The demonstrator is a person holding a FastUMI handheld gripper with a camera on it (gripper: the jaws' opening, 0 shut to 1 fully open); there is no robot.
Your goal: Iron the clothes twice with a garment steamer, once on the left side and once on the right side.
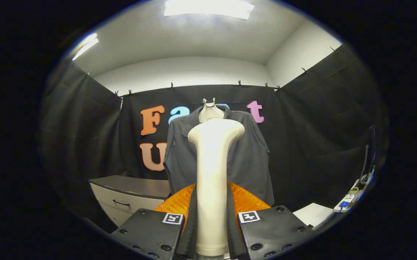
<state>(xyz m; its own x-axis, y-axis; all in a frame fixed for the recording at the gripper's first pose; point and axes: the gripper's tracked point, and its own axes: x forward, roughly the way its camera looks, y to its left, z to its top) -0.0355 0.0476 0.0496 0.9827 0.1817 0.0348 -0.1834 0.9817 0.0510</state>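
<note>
A cream garment steamer [212,169] stands upright between my fingers, handle low, its wide head near chest height of the shirt. My gripper [211,220] is shut on the steamer's handle, both fingers [266,225] pressing its sides. Beyond the steamer a dark grey shirt [251,155] hangs on a pale mannequin neck [210,110] against the black cloth wall. The steamer head covers the middle of the shirt's front; there is still a gap between head and fabric, though how wide I cannot tell.
A grey cabinet with a drawer [129,196] stands low to the left of the shirt. To the right, a white surface [315,213] and a power strip with cables [352,196] lie near the side cloth wall.
</note>
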